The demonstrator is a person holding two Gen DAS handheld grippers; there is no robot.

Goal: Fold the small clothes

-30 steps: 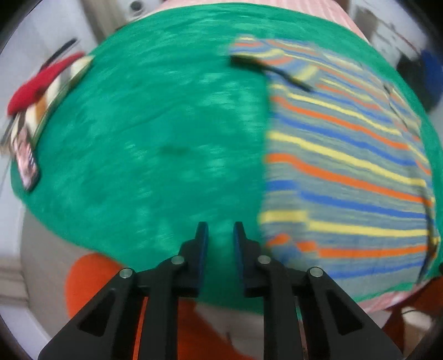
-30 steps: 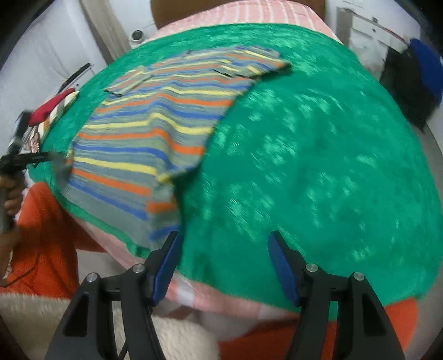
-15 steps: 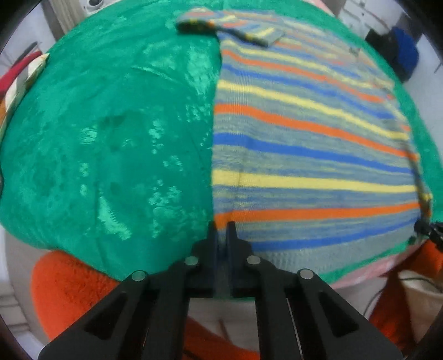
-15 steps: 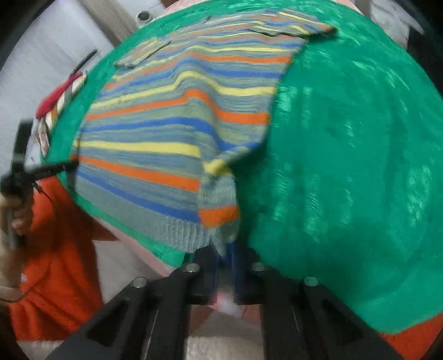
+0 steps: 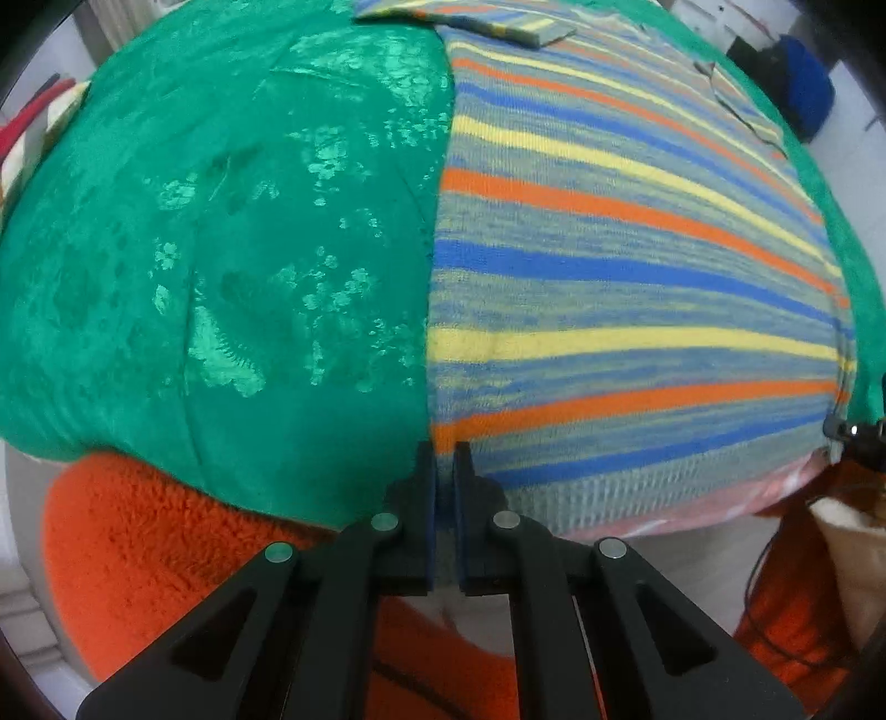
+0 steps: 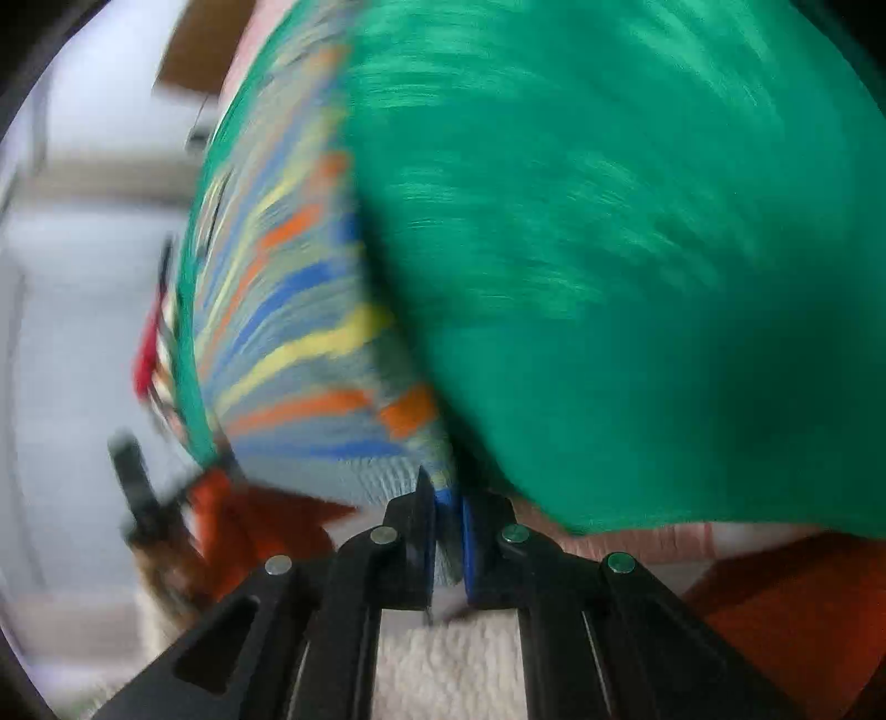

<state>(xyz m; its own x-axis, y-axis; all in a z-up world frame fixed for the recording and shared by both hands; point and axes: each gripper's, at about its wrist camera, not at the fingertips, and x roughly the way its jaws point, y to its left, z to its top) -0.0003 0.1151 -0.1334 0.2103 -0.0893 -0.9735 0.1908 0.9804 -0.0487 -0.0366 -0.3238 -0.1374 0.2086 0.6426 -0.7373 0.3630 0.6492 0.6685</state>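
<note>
1. Left wrist view: the left claw [image 5: 443, 471] is closed, its blue-lined fingers pinching the near left corner of the striped sweater [image 5: 637, 288] at its ribbed hem.
2. The sweater lies flat on the green cover [image 5: 221, 249] — grey knit with orange, blue and yellow stripes — filling the right half of the view, with one sleeve [image 5: 476, 16] folded across at the far end.
3. At the sweater's near right corner, the tip of the right claw [image 5: 853, 432] shows at the picture's edge.
4. Orange fleece [image 5: 138, 543] shows below the cover's near edge.
5. Right wrist view, heavily blurred: the right claw [image 6: 446, 509] is closed on the sweater's hem corner, cloth bunched between its fingers.
6. The sweater [image 6: 288, 332] stretches away to the left; the green cover [image 6: 609, 249] fills the right — pale fleece [image 6: 443, 664] lies beneath the claw.
</note>
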